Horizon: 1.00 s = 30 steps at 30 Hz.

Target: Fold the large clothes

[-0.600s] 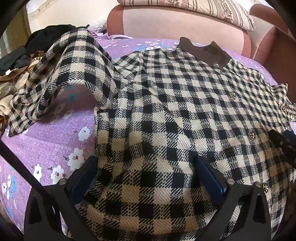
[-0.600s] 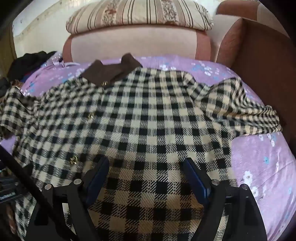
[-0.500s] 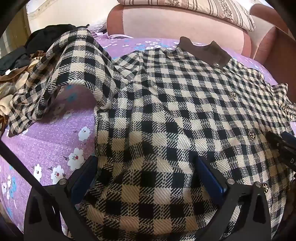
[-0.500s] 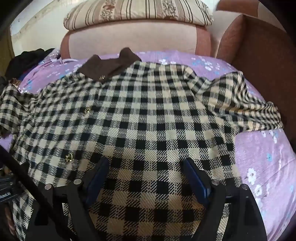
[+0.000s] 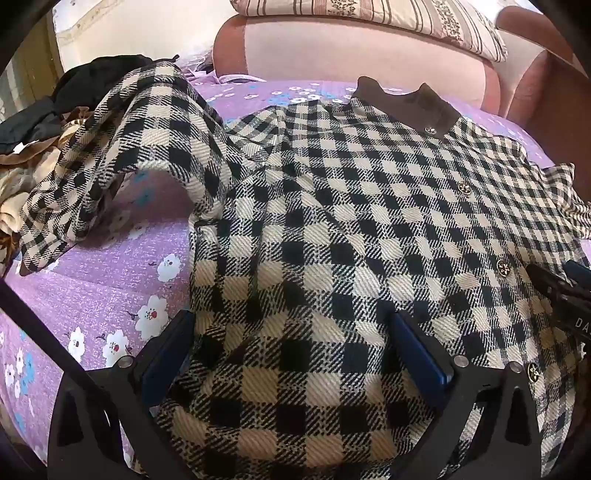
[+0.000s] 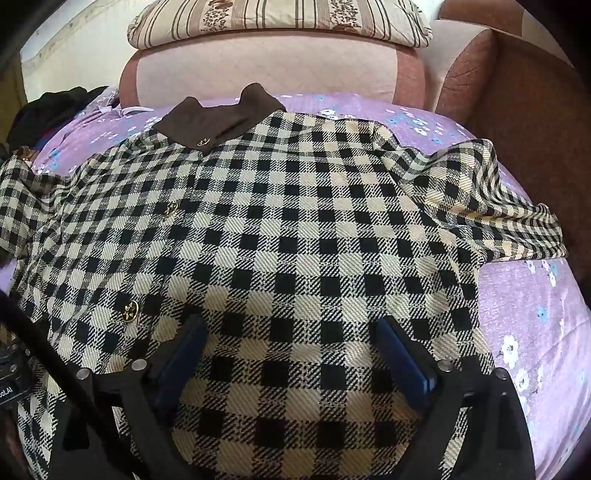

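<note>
A black-and-cream checked coat point(image 5: 351, 206) with a brown collar point(image 5: 406, 103) and gold buttons lies front up on a purple flowered bedsheet point(image 5: 92, 295). It also fills the right wrist view point(image 6: 295, 240). Its left sleeve point(image 5: 129, 147) arches up off the sheet. Its right sleeve point(image 6: 491, 210) lies out to the side. My left gripper point(image 5: 291, 332) is open, jaws wide apart over the coat's lower left part. My right gripper point(image 6: 291, 339) is open over the lower right part; it shows at the left wrist view's right edge point(image 5: 561, 295).
A pile of dark and tan clothes point(image 5: 40, 122) lies at the far left of the bed. A pink padded headboard point(image 6: 277, 74) with a striped pillow point(image 6: 277, 18) stands behind. A brown upholstered side point(image 6: 517, 110) rises at the right.
The right gripper has moved forward and lower over the coat, so the collar sits nearer. The left gripper has barely moved. Both stay open.
</note>
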Motion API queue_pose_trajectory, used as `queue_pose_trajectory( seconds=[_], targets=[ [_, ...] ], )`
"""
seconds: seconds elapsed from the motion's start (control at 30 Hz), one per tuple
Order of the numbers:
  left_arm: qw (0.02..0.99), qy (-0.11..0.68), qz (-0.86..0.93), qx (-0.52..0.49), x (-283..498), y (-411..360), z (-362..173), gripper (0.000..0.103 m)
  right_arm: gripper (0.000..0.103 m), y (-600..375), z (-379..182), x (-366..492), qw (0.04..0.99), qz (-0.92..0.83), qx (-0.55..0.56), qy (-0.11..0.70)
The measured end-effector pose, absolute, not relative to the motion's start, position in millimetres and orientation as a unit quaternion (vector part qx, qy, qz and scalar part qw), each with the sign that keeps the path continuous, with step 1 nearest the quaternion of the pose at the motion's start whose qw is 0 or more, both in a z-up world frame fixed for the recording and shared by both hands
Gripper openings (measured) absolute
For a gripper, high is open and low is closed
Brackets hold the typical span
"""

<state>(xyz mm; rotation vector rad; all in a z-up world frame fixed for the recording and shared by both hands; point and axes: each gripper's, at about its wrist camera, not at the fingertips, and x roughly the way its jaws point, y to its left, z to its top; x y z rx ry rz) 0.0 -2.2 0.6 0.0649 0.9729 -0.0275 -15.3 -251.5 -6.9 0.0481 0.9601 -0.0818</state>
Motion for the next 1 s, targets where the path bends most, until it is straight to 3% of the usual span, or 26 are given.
queue_pose_trajectory(
  seconds=[1.0],
  targets=[
    [0.886,0.462,-0.012,0.034,-1.7,-3.4,-0.1,0.103,0.100,-244.2,-4.0,-11.6,0.888,-0.044,0.015,0.457]
  ],
)
